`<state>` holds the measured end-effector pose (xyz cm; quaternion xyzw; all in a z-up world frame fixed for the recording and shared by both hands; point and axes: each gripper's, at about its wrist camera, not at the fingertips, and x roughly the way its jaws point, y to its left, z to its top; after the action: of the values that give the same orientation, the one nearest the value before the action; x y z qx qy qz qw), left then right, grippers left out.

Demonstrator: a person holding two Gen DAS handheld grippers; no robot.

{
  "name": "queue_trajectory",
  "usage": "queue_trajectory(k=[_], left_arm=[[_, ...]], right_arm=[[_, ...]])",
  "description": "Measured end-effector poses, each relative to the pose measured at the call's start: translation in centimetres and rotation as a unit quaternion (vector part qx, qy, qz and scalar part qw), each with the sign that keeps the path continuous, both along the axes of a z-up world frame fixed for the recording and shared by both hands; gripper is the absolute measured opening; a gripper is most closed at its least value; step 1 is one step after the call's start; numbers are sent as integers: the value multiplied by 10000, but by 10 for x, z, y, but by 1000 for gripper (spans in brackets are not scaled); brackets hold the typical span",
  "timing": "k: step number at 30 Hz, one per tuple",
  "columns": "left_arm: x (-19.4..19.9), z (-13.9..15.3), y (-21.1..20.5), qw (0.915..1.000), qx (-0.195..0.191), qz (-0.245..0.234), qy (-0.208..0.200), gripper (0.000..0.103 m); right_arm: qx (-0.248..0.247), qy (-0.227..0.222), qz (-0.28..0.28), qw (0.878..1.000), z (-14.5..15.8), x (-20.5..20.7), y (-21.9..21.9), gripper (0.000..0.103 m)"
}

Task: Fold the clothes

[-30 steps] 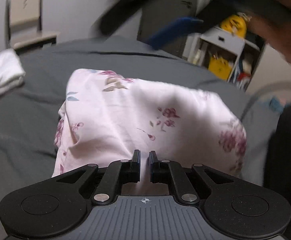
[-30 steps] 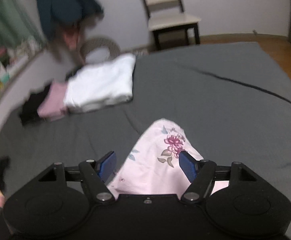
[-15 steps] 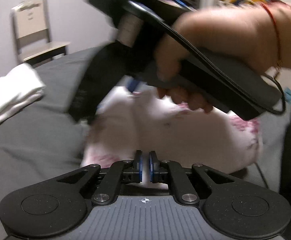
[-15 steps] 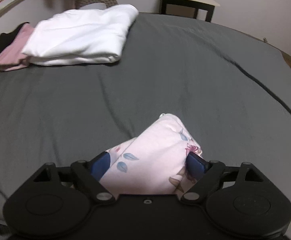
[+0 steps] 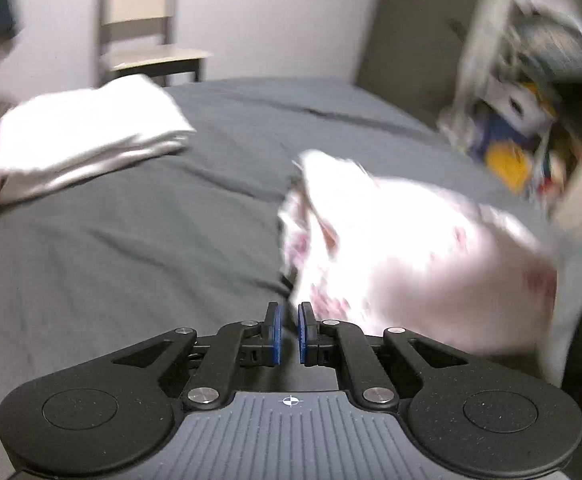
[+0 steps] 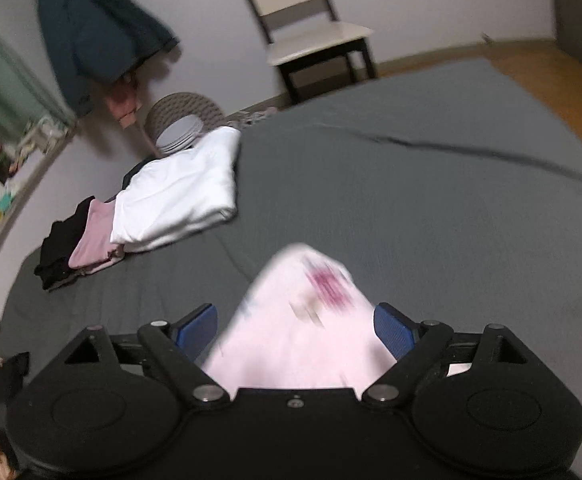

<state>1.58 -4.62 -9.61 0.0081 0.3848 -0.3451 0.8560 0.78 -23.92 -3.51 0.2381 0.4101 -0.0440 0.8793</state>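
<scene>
Left gripper [image 5: 287, 334]: jaws nearly together, thin gap between the blue pads [image 5: 276, 336], nothing in the gap. The floral garment [image 5: 411, 256] sits just right of the tips on the bed [image 5: 131, 240]; pale pink soft cloth, dark pink flower print, bunched into a rounded lump, motion-blurred. Whether the cloth touches the right finger is unclear.

Right gripper [image 6: 295, 326]: jaws apart, ribbed blue pads either side of the same garment [image 6: 303, 328]. The cloth rises between them as a blurred cone-shaped fold with a magenta flower near the top. It presses against the right pad; there is a gap at the left pad. Cannot tell if it is really pinched.

Bed cover is dark grey, matte, with long shallow creases. At the far left corner lies a folded stack [image 6: 179, 196]: thick white piece, flat and rectangular, overlapping a pink piece [image 6: 91, 240] and a black one [image 6: 57, 252] beside it. Same white piece [image 5: 87, 136] shows in the left view, blurred.

Behind the bed: chair [image 6: 311, 28] with pale seat and dark legs, a dark blue jacket [image 6: 91, 28] hanging on the wall, a round woven basket [image 6: 187, 116]. A cluttered white shelf [image 5: 523, 120] on the right of the left view, too blurred to read.
</scene>
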Motion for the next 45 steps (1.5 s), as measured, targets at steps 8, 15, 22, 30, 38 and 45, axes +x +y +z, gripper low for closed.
queue_trajectory(k=[8,15,22,30,38,45], left_arm=[[-1,0,13,9921,-957,164,791,6],[11,-12,11,9804,-1419,105,1365,6],[6,-20,-8,9708,-1597,-419,1740,6],[-11,-32,-45,9624,-1224,-1310,2041,6],[-38,-40,-77,9367,-1173,-2071,2568,6],[-40,-51,-83,9294,-1745,-1495,2887,6]], right_arm=[[1338,330,-1321,9816,-41,-95,-33,91],[1986,655,-1634,9641,-86,-101,-29,94],[2576,610,-1976,9439,-113,-99,-26,93],[2762,450,-2361,9306,-122,-99,-33,61],[3240,297,-2461,9130,-111,-107,-43,45],[3554,146,-2448,9020,-106,-105,-46,43]])
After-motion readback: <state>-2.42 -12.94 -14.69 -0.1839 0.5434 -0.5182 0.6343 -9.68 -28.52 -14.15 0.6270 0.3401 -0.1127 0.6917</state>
